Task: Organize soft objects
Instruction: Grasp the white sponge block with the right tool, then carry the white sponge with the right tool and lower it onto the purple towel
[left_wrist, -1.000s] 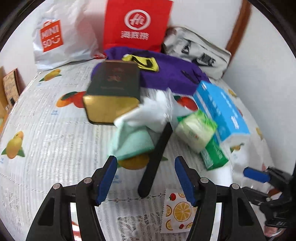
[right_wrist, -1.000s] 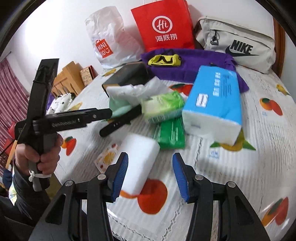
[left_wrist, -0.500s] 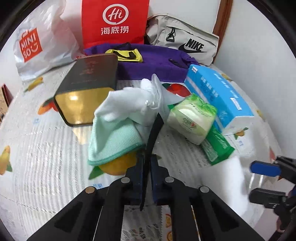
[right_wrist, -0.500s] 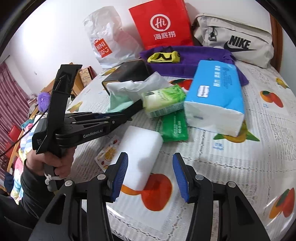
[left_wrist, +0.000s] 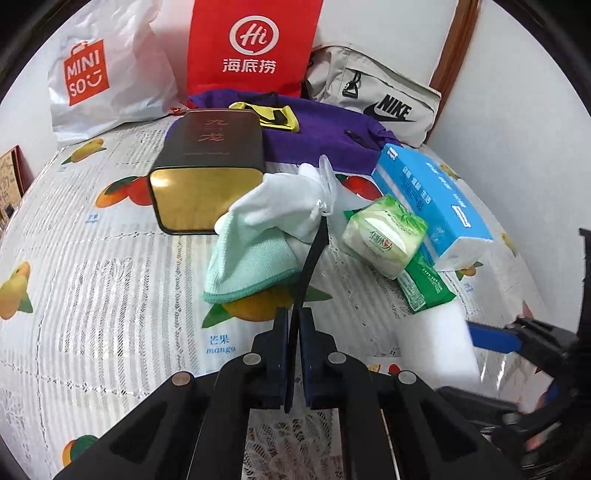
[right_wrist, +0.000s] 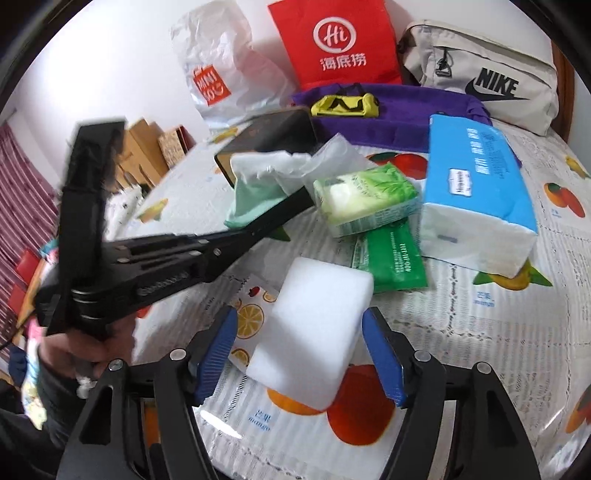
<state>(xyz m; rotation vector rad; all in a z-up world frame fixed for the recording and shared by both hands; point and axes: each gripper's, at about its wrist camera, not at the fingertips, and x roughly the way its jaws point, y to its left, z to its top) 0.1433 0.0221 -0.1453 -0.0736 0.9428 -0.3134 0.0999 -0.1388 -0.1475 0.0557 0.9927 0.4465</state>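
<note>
Sponge (right_wrist: 314, 325) lies on the table (right_wrist: 480, 332) between the right tongs (right_wrist: 299, 350), whose jaws are opening, untouched. Left tongs (left_wrist: 293, 332) are clenched on a black strip (left_wrist: 312, 258).

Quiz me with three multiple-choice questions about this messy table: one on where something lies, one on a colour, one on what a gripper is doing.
1. Where does the white foam block lie?
A. Between the right gripper's blue pads
B. Inside the red bag
C. On the blue tissue pack

2. What colour is the cloth under the white bundle?
A. Purple
B. Mint green
C. Yellow

3. What is the left gripper doing?
A. Standing wide open
B. Clamped on the black strip
C. Holding the tin

Answers: 1 A, a pad stands on either side of the block, not pressing. 2 B, the towel is pale green. 3 B, the strip runs out from between the shut pads.
</note>
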